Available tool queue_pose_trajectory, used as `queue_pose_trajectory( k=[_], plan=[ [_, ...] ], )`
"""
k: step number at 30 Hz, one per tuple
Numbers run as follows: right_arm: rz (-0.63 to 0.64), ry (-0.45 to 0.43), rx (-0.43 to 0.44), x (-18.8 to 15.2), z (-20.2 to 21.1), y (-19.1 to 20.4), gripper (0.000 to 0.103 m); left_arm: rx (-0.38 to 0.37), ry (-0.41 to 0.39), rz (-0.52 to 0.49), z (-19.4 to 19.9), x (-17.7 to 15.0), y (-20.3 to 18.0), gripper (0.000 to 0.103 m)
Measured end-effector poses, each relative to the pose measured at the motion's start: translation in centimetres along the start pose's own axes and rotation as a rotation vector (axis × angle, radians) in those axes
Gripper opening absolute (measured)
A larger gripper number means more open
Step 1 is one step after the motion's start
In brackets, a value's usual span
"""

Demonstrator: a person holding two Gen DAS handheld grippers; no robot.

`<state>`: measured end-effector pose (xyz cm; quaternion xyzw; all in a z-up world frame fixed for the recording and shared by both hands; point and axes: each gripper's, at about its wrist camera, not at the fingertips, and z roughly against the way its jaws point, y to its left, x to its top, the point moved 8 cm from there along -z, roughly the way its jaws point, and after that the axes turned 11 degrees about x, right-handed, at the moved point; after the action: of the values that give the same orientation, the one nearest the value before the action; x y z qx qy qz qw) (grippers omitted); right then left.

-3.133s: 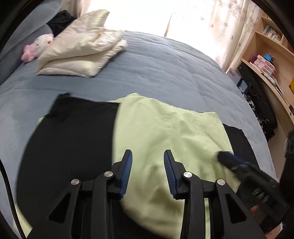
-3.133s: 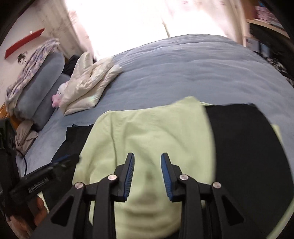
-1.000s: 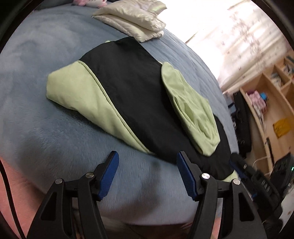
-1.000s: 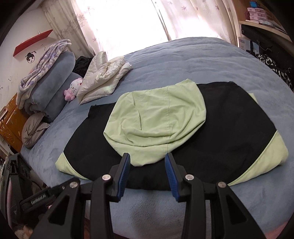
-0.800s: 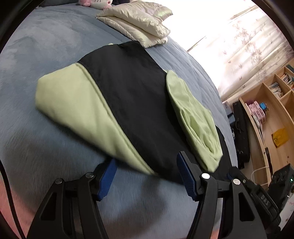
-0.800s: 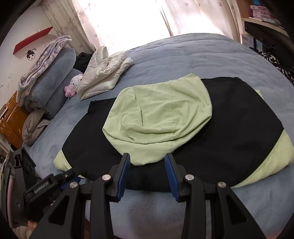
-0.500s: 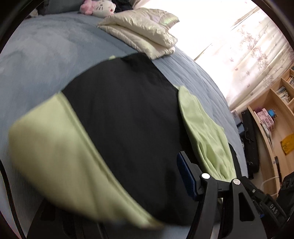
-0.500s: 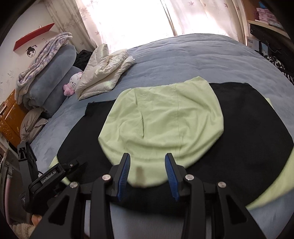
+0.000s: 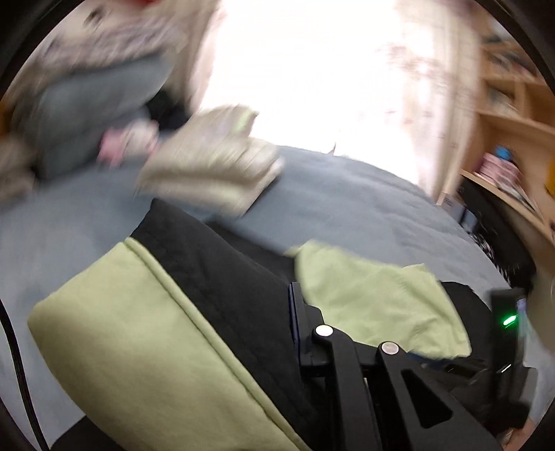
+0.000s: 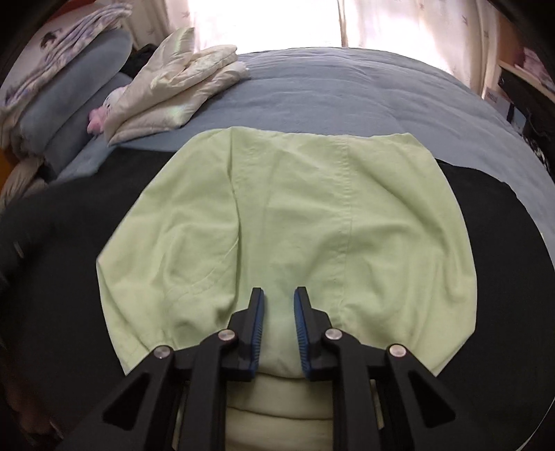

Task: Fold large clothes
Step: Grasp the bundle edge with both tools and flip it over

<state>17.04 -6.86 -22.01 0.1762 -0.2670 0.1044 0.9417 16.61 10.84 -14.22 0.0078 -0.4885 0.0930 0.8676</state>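
The right gripper (image 10: pixel 277 314) stands nearest in its own view, pointing down over the near edge of the hoodie (image 10: pixel 52 277), a black garment with pale green parts that lies spread on the bed (image 10: pixel 347 90). Its blue-lined jaws are closing, a narrow gap between them, and the rim of the pale green hood (image 10: pixel 295 215) sits in that gap; whether the pads already press the cloth cannot be told. The hood lies flat on the middle of the hoodie's black body, its opening toward the gripper.

The left gripper (image 9: pixel 293 312) is at the hoodie's left end, and its view is smeared by motion. Only one finger (image 9: pixel 298 322) shows; the other is hidden under a lifted fold of black cloth and pale green sleeve (image 9: pixel 131 340) that drapes over it. The jaws are clamped shut on that fold of the hoodie. To the right of the fold in this view the hood lies on the black body, and past it a black device with a green light (image 9: pixel 508 321) shows at the frame's edge.

Beyond the hoodie, a folded cream quilt (image 10: pixel 173 90) rests on the bed toward its left far corner. Left of the quilt sits a pink and white plush toy (image 10: pixel 104 111), against stacked grey pillows (image 10: pixel 73 97). Bright curtains (image 10: pixel 277 20) hang behind the bed, and wooden shelves (image 9: pixel 510 114) stand to the right of it.
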Motion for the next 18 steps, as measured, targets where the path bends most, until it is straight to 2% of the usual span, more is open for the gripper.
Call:
queue_pose_trajectory(
  k=[4,9,13,15,18],
  plan=[
    [-0.021,-0.001,0.056,-0.7,0.3,-0.2,0.018,-0.076,-0.078,-0.083,1.7,3.0,-5.6,0.006],
    [-0.136,0.019,0.236,-1.8,1.3,-1.5,0.018,-0.159,-0.118,-0.187,3.5,4.6,-13.2,0.005],
    [-0.269,0.020,0.395,-3.0,4.8,-3.5,0.018,-0.235,-0.155,-0.290,5.3,4.1,-20.1,0.005],
    [-0.316,-0.021,0.383,-3.5,7.1,-5.6,0.018,-0.274,-0.157,-0.332,6.3,3.3,-22.9,0.006],
    [-0.366,-0.131,0.215,-4.7,12.2,-11.4,0.018,-0.338,-0.130,-0.414,7.6,0.7,-27.6,0.005]
  ],
)
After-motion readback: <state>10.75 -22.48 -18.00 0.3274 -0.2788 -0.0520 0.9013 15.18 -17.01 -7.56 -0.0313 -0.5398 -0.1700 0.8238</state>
